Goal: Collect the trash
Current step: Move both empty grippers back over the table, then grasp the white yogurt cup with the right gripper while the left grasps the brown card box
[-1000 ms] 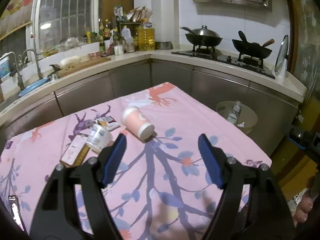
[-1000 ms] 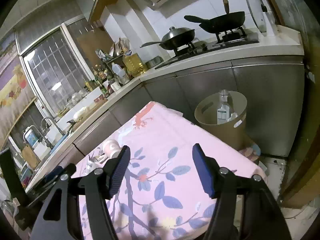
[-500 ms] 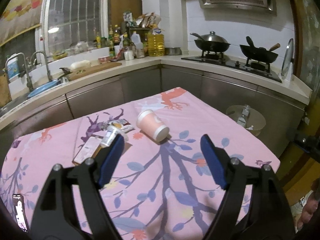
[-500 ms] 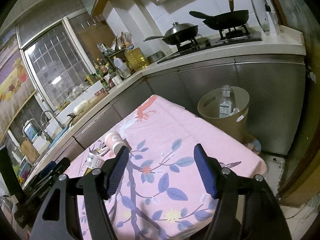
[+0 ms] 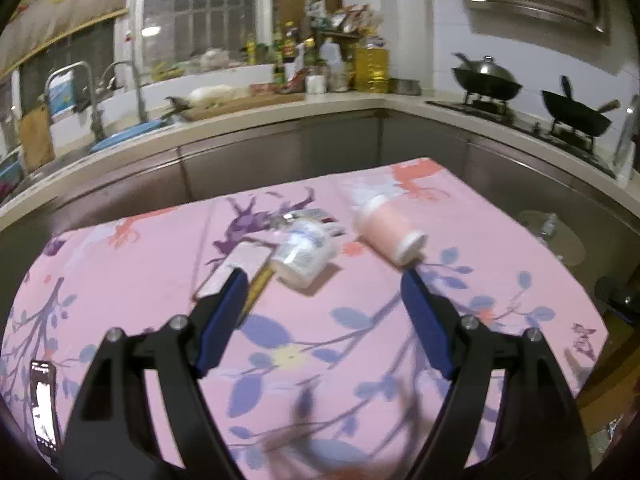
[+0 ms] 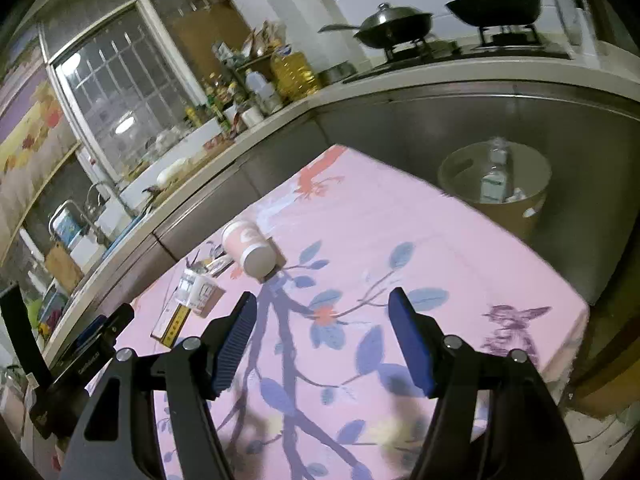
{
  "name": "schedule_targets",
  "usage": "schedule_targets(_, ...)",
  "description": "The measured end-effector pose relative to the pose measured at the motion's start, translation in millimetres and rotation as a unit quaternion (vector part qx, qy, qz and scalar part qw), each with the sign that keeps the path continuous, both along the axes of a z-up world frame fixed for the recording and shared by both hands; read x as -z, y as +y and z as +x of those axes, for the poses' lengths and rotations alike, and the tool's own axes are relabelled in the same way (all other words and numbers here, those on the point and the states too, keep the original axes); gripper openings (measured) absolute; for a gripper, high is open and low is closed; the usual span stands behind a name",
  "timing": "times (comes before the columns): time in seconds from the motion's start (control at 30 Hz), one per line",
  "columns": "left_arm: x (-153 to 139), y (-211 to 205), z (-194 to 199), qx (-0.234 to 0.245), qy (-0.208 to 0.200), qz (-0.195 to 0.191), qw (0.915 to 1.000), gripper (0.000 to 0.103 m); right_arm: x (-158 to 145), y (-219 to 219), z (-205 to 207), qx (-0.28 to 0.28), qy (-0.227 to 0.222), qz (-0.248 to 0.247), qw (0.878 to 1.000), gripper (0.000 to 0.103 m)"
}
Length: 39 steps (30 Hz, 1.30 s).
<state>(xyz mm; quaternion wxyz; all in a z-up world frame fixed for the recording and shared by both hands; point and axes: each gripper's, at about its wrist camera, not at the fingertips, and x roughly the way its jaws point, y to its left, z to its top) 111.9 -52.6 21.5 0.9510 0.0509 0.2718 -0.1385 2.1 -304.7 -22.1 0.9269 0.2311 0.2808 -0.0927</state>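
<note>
Well, I had both tools gaping and empty, the left tool (image 5: 320, 280) nearing the tub (image 5: 302, 254) and the right tool (image 6: 320, 304) short of the cup (image 6: 250, 246) on the desk (image 6: 460, 264); next, closing on each, then the bin (image 6: 496, 190).

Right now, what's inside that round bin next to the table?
Inside the bin stands a clear bottle with a pale label, and some white scraps lie beside it. The bin's wall hides whatever is lower down.
</note>
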Motion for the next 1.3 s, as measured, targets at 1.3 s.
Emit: schedule_targets(1.3, 85.6, 74.3, 140.9, -0.004, 0.113, 0.058, 0.9919, 0.082, 51.0, 127.4, 207.8, -0.184, 0.082, 0.107, 0.974, 0.07)
